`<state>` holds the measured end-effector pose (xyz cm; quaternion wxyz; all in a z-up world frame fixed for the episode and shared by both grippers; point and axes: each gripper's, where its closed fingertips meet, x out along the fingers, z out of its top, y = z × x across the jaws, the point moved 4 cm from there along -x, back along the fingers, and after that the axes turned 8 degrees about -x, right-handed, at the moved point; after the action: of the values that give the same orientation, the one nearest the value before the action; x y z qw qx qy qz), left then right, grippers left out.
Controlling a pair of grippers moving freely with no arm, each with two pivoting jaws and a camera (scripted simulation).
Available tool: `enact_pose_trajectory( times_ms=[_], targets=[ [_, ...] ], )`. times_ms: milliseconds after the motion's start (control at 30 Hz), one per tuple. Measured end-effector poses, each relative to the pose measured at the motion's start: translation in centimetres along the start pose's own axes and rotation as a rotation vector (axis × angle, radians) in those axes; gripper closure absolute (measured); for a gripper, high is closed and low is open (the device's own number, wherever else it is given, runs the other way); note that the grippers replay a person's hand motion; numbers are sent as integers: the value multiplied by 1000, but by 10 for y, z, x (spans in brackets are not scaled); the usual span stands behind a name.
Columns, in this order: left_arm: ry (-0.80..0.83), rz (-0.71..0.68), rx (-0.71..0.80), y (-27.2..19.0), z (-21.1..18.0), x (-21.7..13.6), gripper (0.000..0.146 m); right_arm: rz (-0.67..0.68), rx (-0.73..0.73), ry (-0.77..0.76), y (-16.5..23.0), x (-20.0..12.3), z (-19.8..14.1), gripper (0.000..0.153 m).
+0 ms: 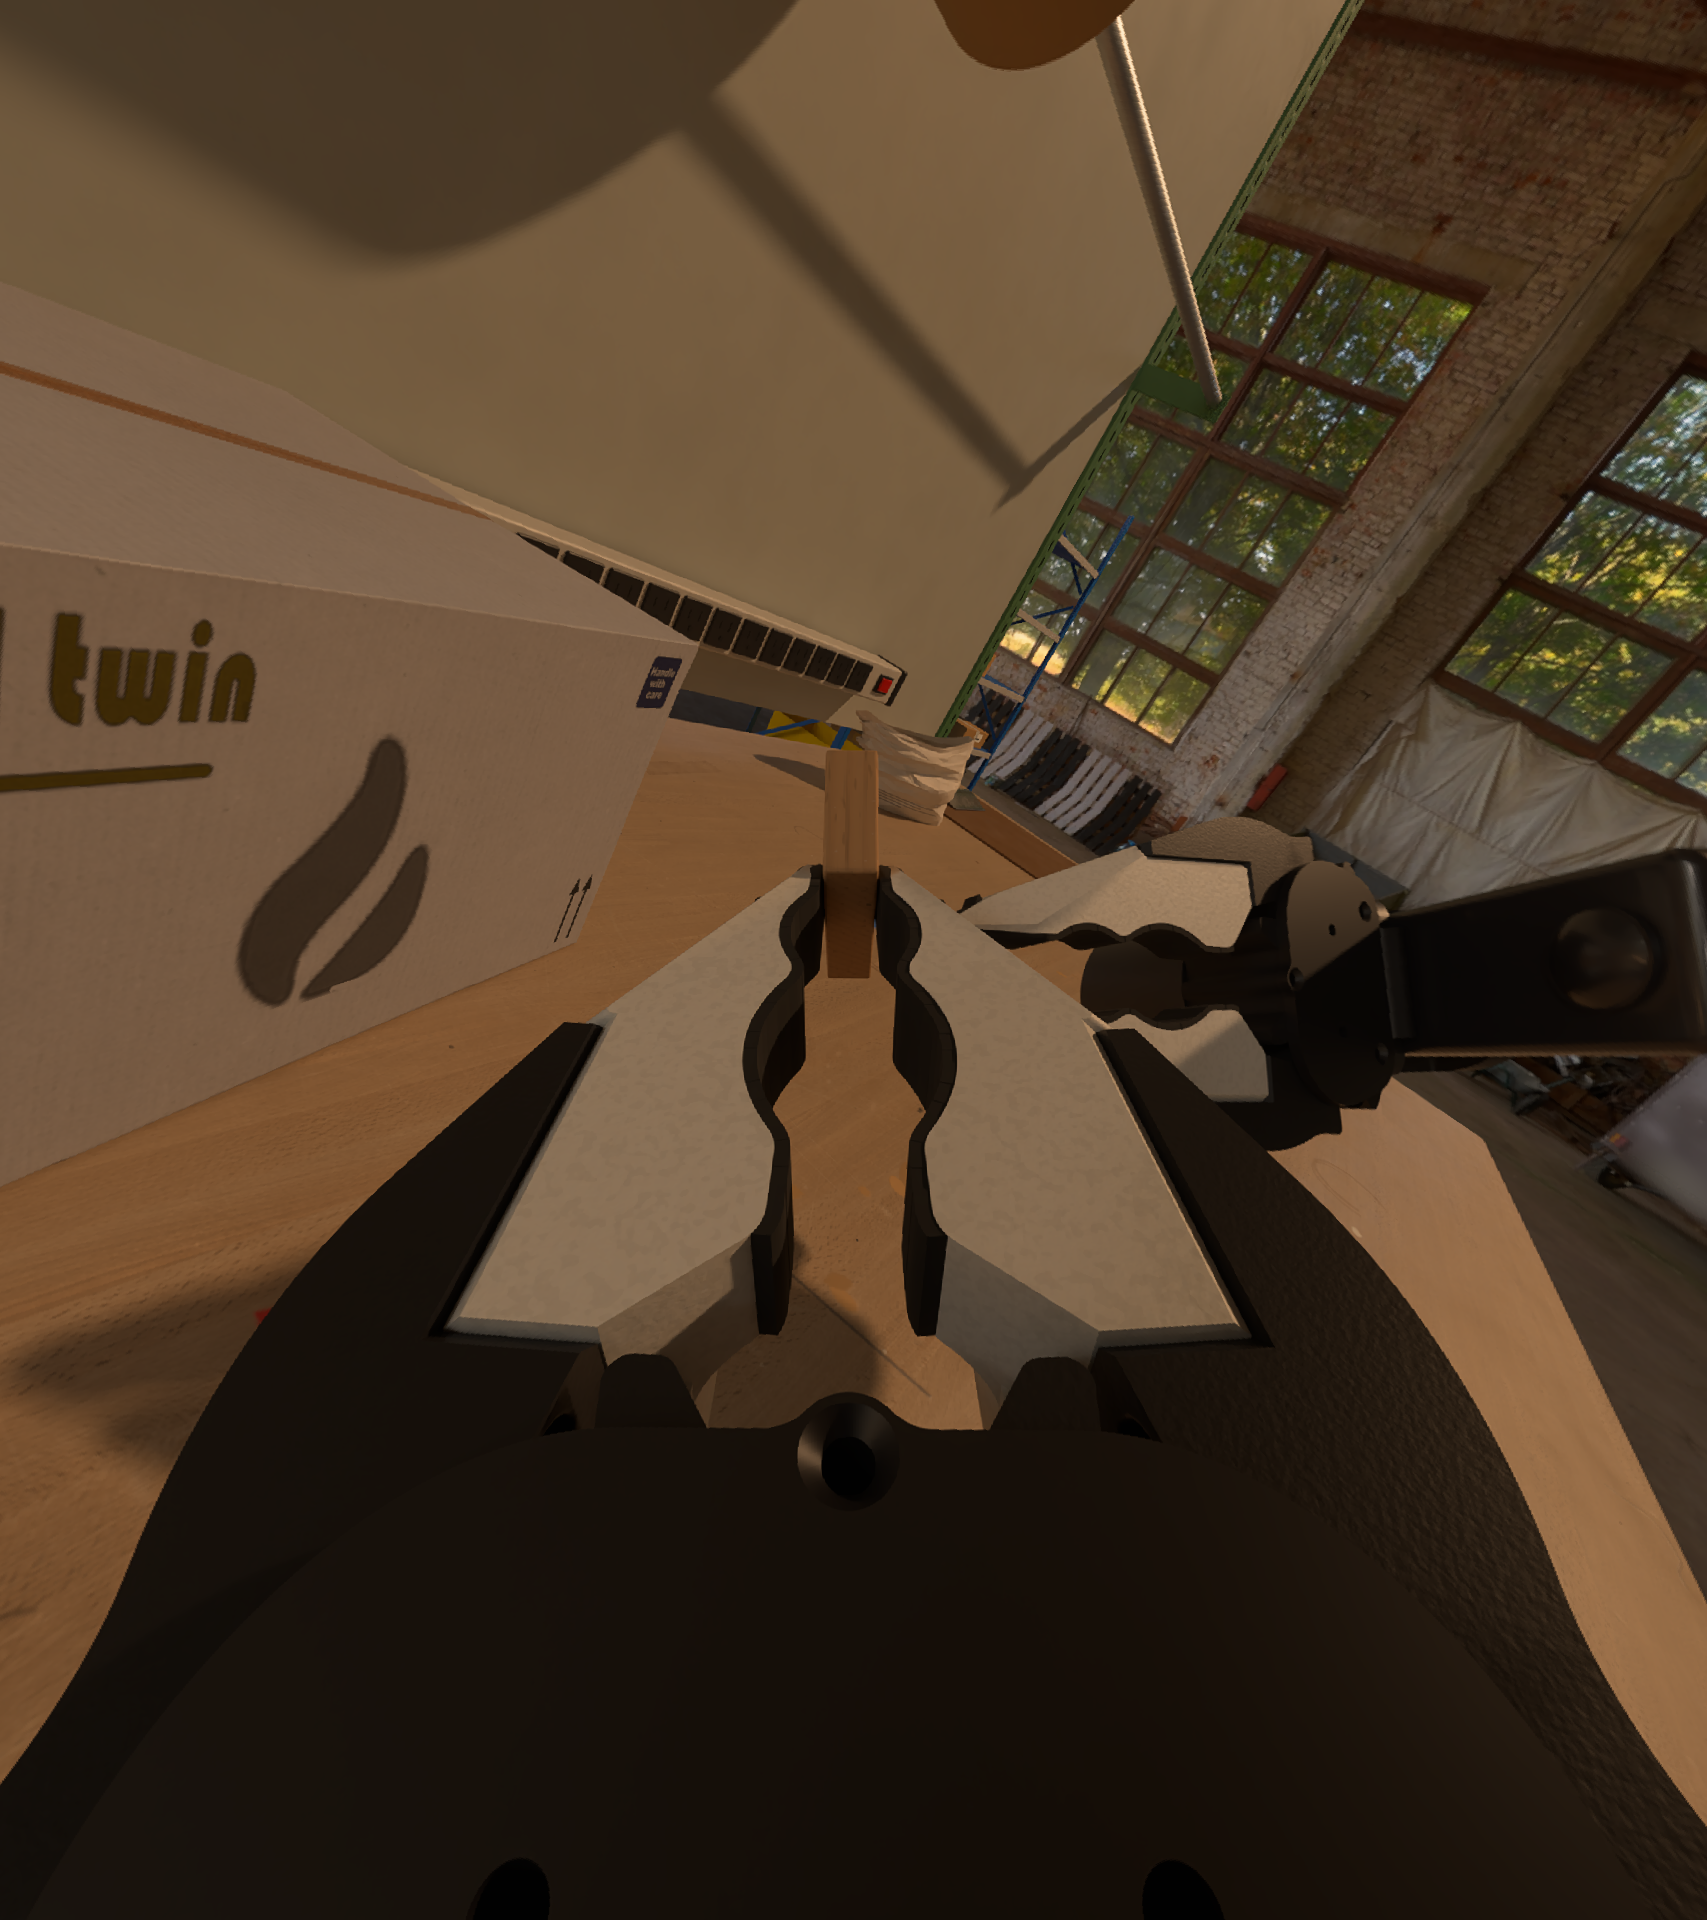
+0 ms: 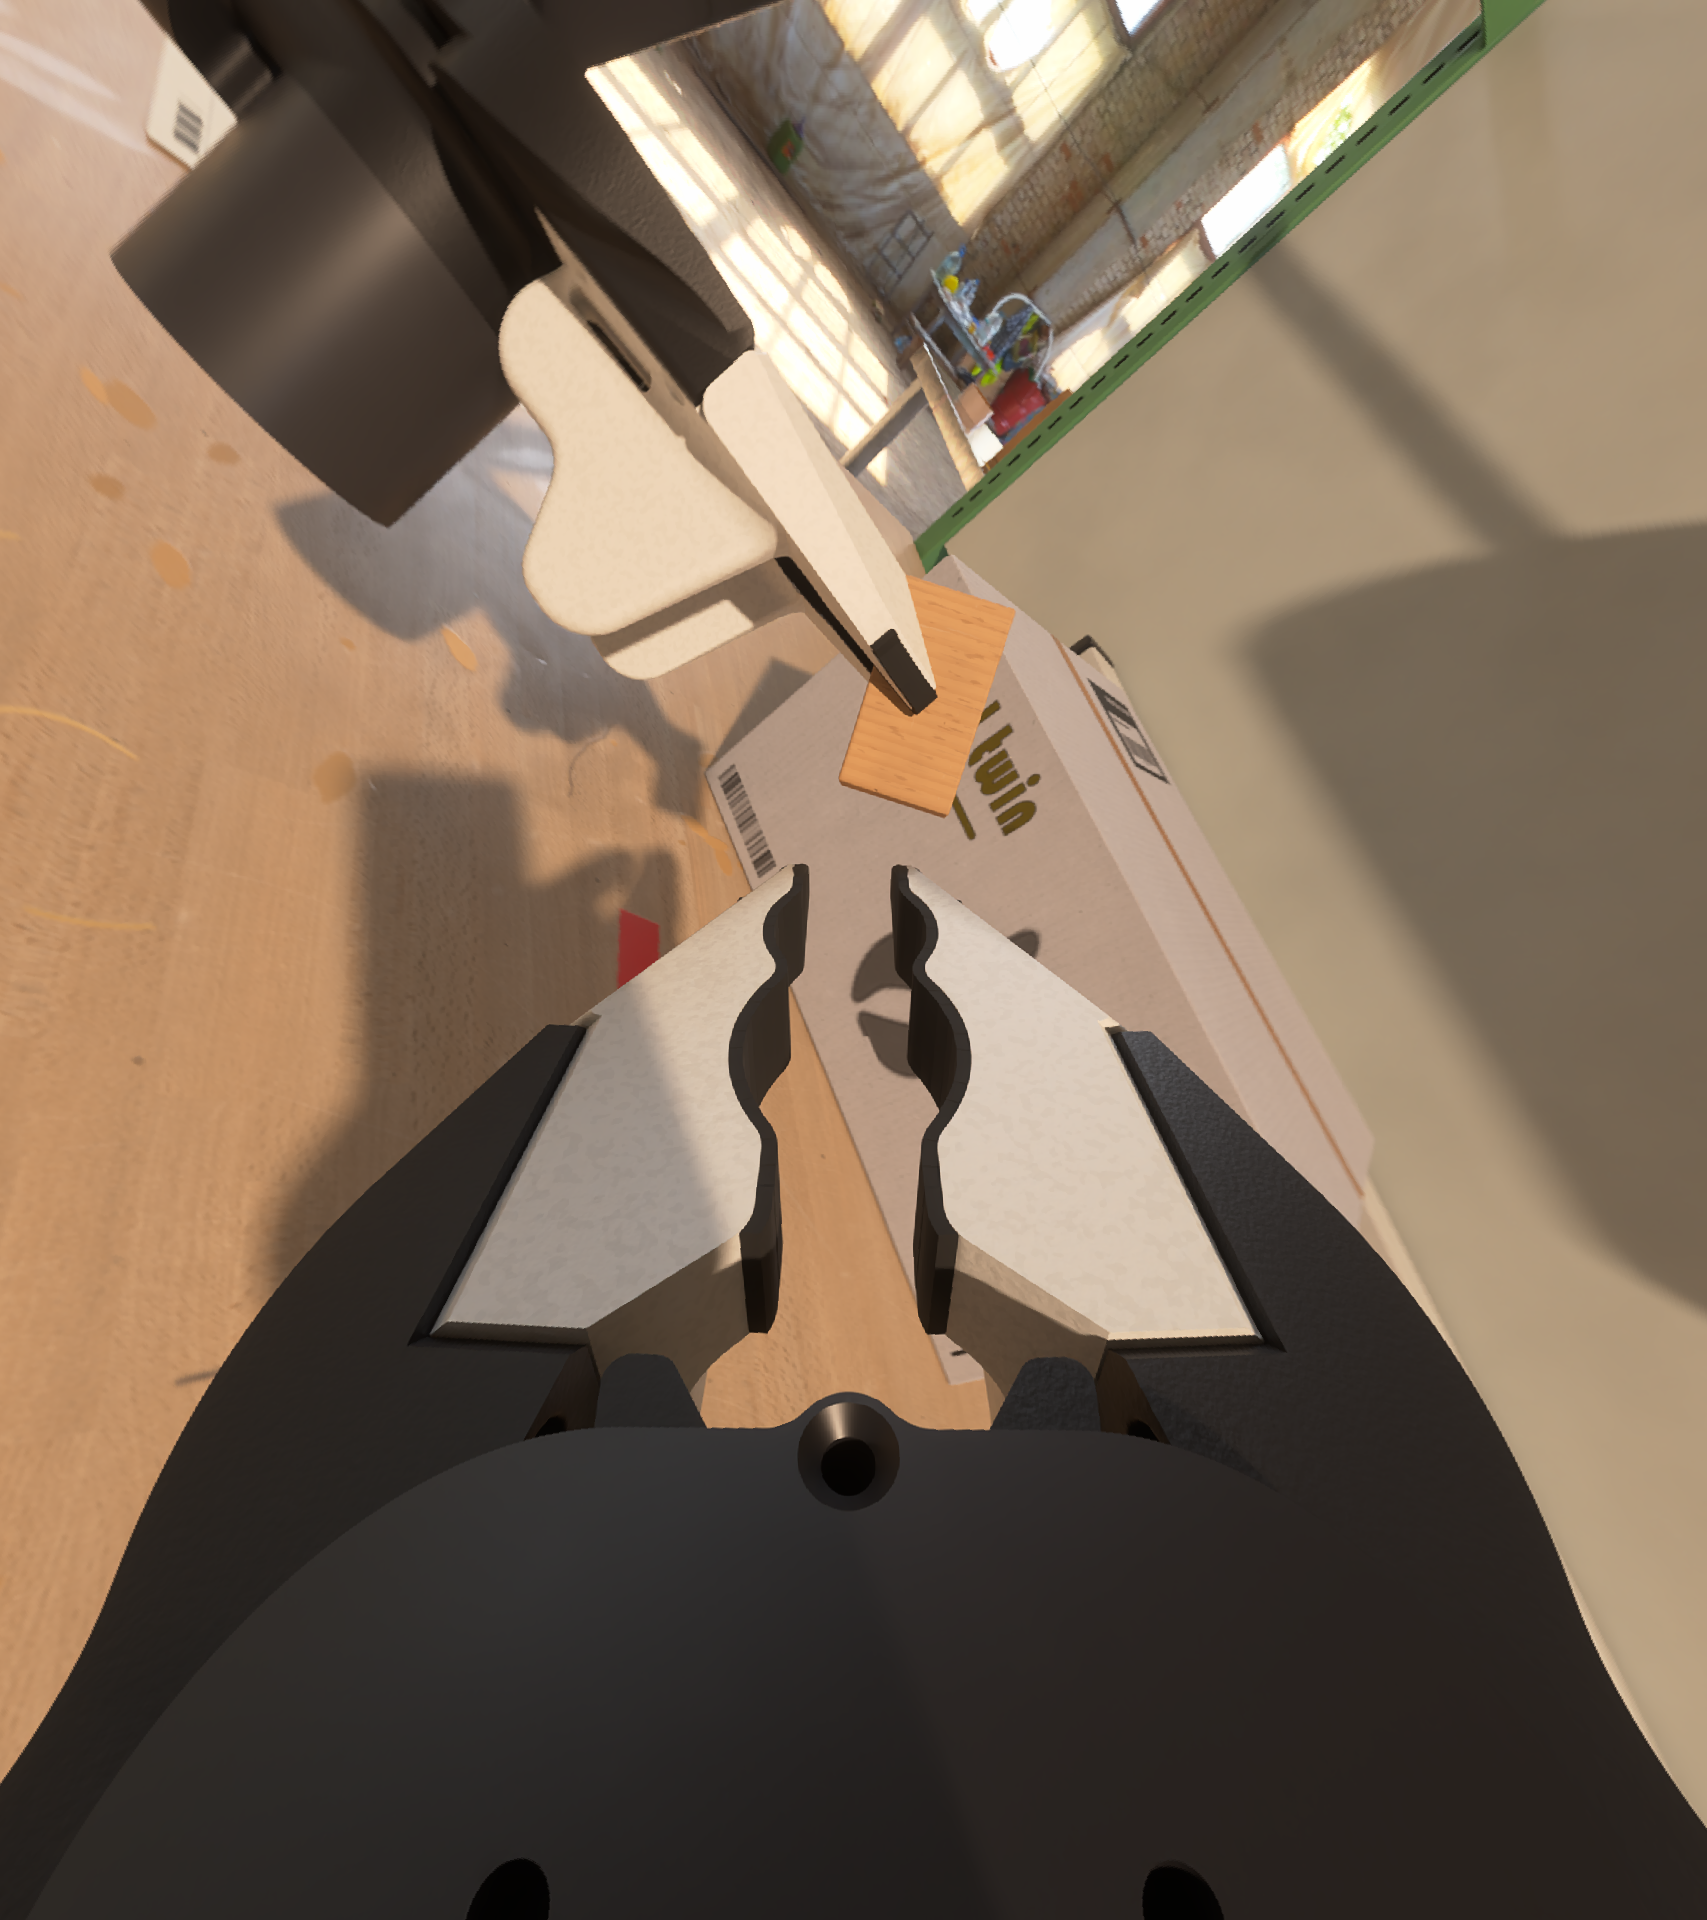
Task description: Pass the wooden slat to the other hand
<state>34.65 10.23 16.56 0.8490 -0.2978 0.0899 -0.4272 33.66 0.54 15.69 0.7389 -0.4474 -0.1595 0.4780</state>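
Note:
The wooden slat [image 1: 850, 821] is a small flat light-wood piece. My left gripper [image 1: 850, 894] is shut on its lower part, and the slat stands up past the fingertips, above the wooden table [image 1: 205, 1299]. In the right wrist view the slat [image 2: 942, 748] hangs from the left gripper [image 2: 906, 675], its broad face towards me. My right gripper [image 2: 849, 883] is open and empty, a short way below the slat and not touching it. It also shows in the left wrist view [image 1: 1036, 951], coming in from the right.
A big cardboard box [image 1: 205, 831] lies on the table left of the slat and sits just behind it in the right wrist view [image 2: 1088, 935]. A power strip [image 1: 724, 623] and a white sack [image 1: 916, 769] lie farther back. A beige wall [image 2: 1451, 727] stands alongside.

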Motion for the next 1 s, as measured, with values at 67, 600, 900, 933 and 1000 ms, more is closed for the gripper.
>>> enact_pose_trajectory(
  times_ms=[67, 600, 900, 933, 1000],
  targets=[
    [3, 4, 7, -1, 0, 1, 137, -10, -37, 22, 2, 1, 0, 138],
    [-14, 34, 10, 3, -1, 1, 137, 55, 70, 17, 6, 5, -3, 147],
    [35, 46, 33, 3, -3, 8, 137, 47, 295, -89, -26, -21, -24, 137],
    [41, 47, 38, 1, -3, 10, 137, 59, 304, -90, -26, -21, -25, 136],
    [41, 36, 25, -3, -2, 14, 137, 71, 277, -81, -23, -20, -25, 137]
  ],
)
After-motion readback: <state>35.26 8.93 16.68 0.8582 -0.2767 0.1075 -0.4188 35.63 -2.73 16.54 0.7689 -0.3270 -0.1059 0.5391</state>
